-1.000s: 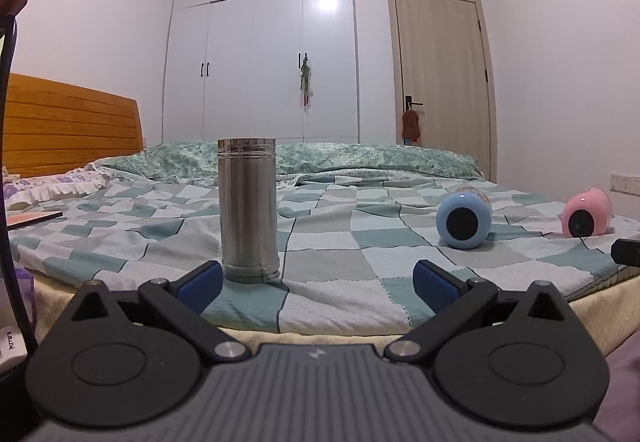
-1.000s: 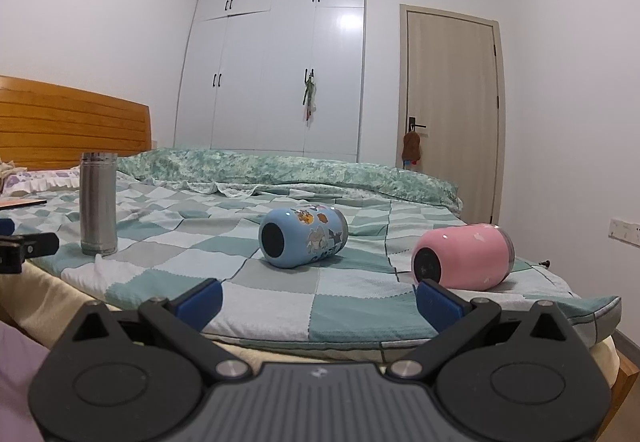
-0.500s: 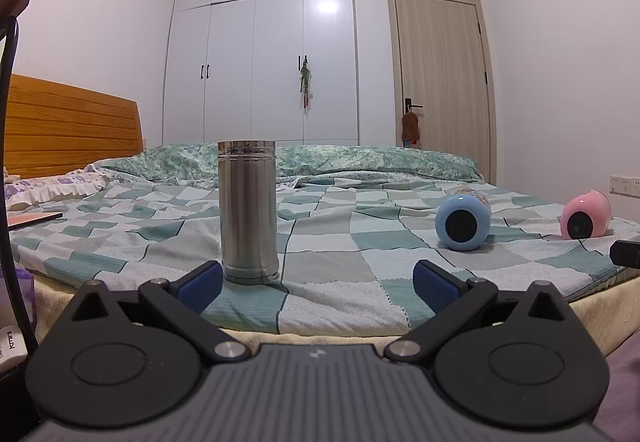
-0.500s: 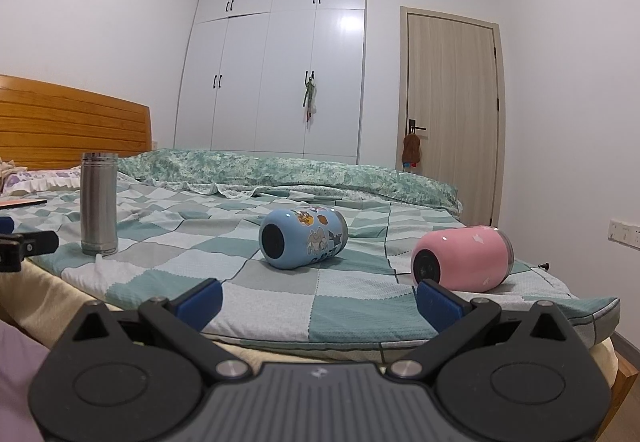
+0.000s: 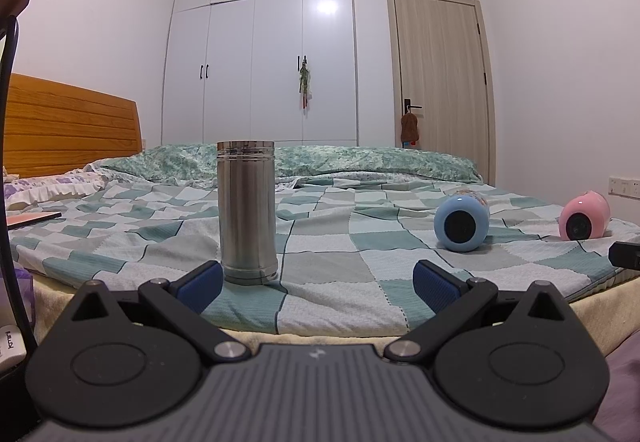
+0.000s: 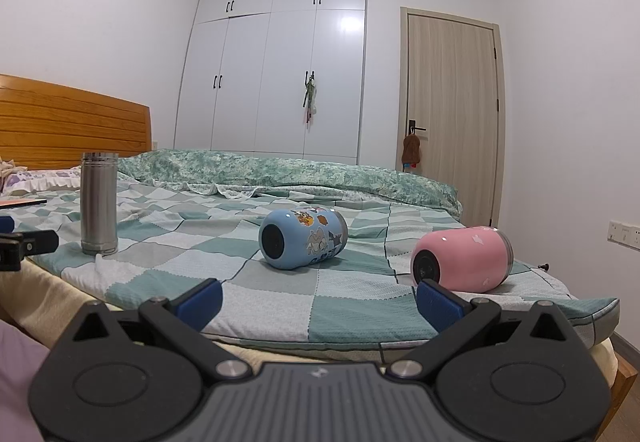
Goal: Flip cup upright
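A: What does the left wrist view show?

B: The left gripper [image 5: 318, 284] hangs at the near edge of the bed [image 5: 340, 302], its blue-padded fingers [image 5: 200, 288] spread wide with nothing between them. A steel flask [image 5: 247, 212] stands upright on the checked quilt just beyond the left finger. Further right, a blue cup [image 5: 462, 221] lies on its side with its dark round end toward the camera, and a pink cup [image 5: 584, 215] lies the same way near the bed's right edge. Both are well apart from the fingers.

A: And the right wrist view?

B: The right gripper [image 6: 320, 298] is also at the bed's edge [image 6: 280, 322], fingers [image 6: 438, 302] spread and holding nothing. The pink cup [image 6: 462, 258] lies on its side just beyond the right finger; whether they touch, I cannot tell. The blue cup [image 6: 302, 238], with cartoon stickers on it, lies on its side nearer the middle of the quilt. The steel flask [image 6: 99, 209] stands upright far to the left, and a piece of the left gripper [image 6: 26, 244] shows at the left border. Behind the bed are a white wardrobe [image 6: 280, 70], a wooden door [image 6: 452, 118] and a wooden headboard [image 6: 72, 126].
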Demonstrator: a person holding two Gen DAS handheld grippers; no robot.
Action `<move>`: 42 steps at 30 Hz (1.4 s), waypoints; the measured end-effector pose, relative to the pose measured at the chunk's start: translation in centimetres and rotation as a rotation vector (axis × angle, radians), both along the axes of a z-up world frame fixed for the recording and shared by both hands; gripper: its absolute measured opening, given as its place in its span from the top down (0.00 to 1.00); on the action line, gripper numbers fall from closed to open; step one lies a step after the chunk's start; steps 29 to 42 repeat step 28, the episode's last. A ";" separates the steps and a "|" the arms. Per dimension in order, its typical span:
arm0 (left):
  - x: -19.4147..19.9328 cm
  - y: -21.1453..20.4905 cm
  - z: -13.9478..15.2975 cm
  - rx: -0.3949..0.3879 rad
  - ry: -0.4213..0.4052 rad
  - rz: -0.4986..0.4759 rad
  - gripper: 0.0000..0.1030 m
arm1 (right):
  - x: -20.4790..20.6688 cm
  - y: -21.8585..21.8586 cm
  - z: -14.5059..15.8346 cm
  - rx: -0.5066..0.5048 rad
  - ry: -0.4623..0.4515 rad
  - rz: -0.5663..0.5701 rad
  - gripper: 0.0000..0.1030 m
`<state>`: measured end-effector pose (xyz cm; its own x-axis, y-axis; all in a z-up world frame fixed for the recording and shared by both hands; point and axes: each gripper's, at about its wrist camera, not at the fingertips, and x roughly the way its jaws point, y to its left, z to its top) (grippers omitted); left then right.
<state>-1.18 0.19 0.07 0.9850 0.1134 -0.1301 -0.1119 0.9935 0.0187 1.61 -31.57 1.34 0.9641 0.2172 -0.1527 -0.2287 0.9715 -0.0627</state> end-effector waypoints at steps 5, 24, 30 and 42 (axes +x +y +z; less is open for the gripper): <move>0.0 0.0 0.0 -0.001 0.000 -0.002 0.00 | 0.0 0.0 0.0 -0.001 0.000 0.000 0.00; -0.1 -0.2 0.1 -0.005 -0.006 -0.007 0.00 | 0.0 0.0 0.0 -0.001 0.000 0.000 0.00; -0.1 -0.2 0.1 -0.008 -0.008 -0.006 0.00 | 0.0 0.0 0.0 -0.001 0.000 0.000 0.00; -0.1 -0.2 0.1 -0.008 -0.008 -0.006 0.00 | 0.0 0.0 0.0 -0.001 0.000 0.000 0.00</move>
